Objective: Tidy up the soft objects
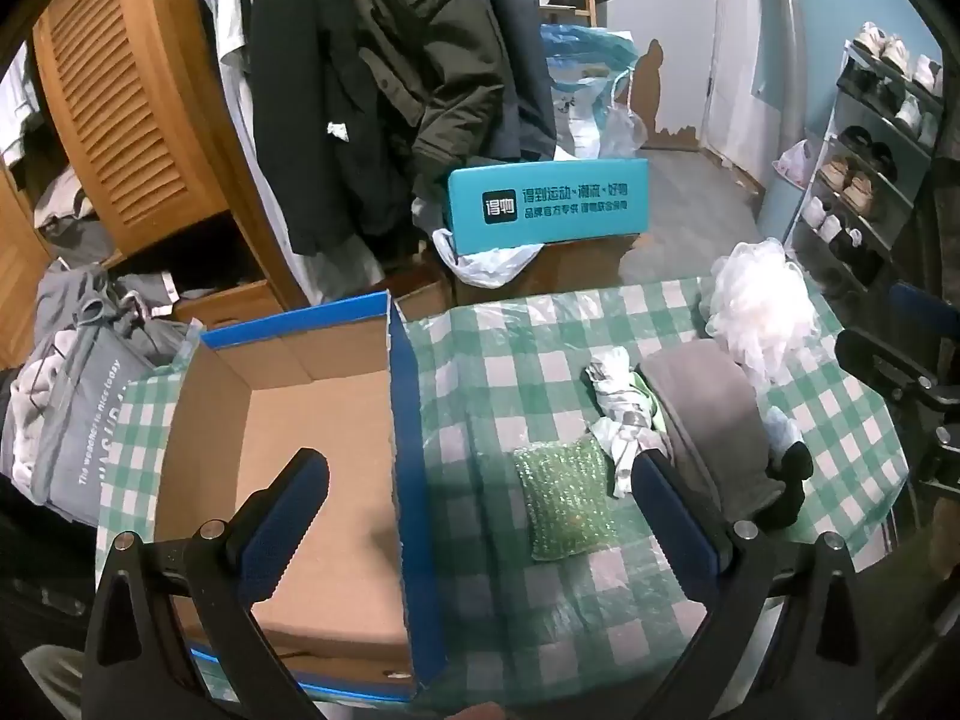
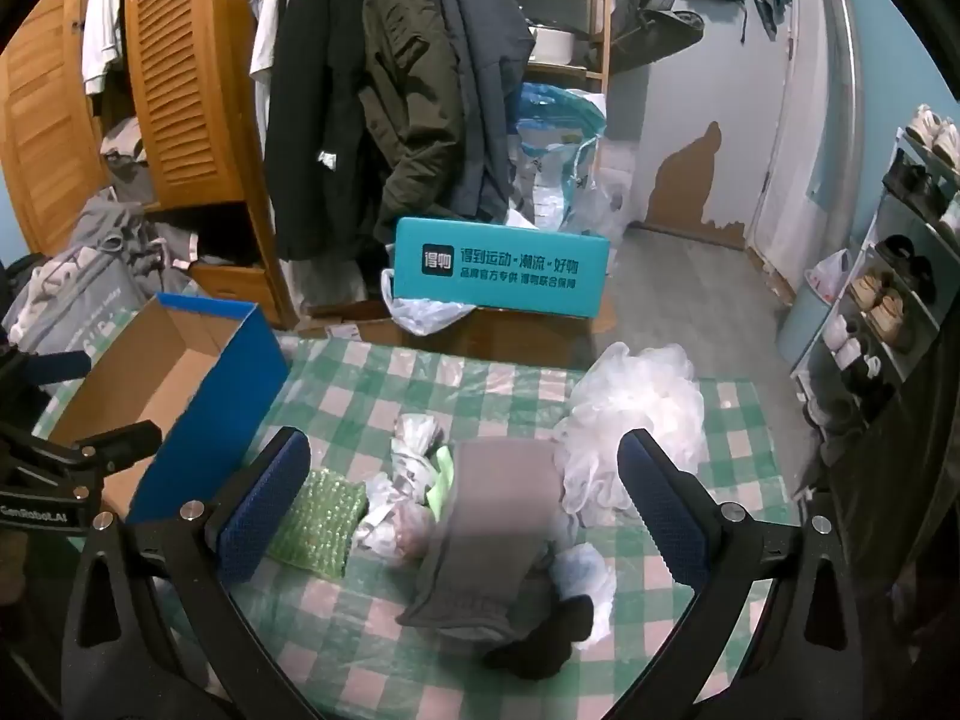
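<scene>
An open blue cardboard box [image 1: 402, 420] [image 2: 240, 378] stands on the left of the green-checked tablecloth [image 1: 510, 336] [image 2: 372, 384], with nothing inside it. Right of it lie a green bubble-wrap pad [image 1: 561, 501] [image 2: 318, 519], a crumpled white cloth bundle [image 1: 618, 414] [image 2: 402, 492], a folded grey cloth [image 1: 708, 414] [image 2: 492, 528], a black sock [image 1: 792, 486] [image 2: 540, 642] and a white mesh puff [image 1: 762, 300] [image 2: 630, 408]. My left gripper [image 1: 480, 483] hovers open across the box's right wall. My right gripper [image 2: 465, 474] is open above the grey cloth, touching nothing.
A teal box [image 1: 546, 204] [image 2: 504, 270] and plastic bags sit on the floor beyond the table. Coats [image 1: 372, 60] hang on a wooden wardrobe behind. A shoe rack [image 1: 870, 156] [image 2: 900, 276] stands at the right; a grey laundry bag [image 1: 78, 420] sits at the left.
</scene>
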A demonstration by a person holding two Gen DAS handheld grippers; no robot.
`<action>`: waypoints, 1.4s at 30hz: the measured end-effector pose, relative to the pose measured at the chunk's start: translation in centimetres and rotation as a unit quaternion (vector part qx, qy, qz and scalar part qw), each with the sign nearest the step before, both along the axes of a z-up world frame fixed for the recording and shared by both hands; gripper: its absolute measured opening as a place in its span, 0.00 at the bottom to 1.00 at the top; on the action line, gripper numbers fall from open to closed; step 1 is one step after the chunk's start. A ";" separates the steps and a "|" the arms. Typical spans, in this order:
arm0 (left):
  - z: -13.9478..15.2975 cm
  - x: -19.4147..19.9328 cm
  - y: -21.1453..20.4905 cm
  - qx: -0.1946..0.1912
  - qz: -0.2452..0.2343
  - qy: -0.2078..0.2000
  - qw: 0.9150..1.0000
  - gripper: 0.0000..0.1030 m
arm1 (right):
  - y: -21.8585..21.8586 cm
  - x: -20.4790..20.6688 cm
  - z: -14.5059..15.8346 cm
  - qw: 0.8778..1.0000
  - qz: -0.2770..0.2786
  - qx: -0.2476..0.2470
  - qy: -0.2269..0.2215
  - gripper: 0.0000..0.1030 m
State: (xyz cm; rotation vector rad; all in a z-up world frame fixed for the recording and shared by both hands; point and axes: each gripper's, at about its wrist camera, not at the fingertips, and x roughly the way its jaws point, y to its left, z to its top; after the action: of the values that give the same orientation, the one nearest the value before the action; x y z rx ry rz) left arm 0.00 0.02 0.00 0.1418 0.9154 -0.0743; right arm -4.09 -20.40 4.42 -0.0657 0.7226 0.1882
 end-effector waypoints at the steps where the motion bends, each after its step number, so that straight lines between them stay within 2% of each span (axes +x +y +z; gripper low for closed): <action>1: 0.0 0.0 0.0 0.003 0.001 -0.003 1.000 0.99 | 0.0 0.0 0.0 1.000 -0.001 0.001 -0.002 0.98; 17: 0.2 -0.1 0.4 -0.015 -0.001 -0.005 1.000 0.99 | 0.0 0.1 0.0 1.000 -0.002 -0.002 -0.002 0.98; 42: 0.3 -0.2 0.5 -0.018 -0.003 -0.006 1.000 0.99 | 0.0 -0.2 0.0 1.000 -0.002 -0.002 0.002 0.98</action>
State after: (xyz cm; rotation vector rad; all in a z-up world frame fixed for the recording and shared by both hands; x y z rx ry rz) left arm -0.19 0.52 0.28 0.1124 0.9004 -0.0954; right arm -4.27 -20.36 4.46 -0.0674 0.7277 0.1843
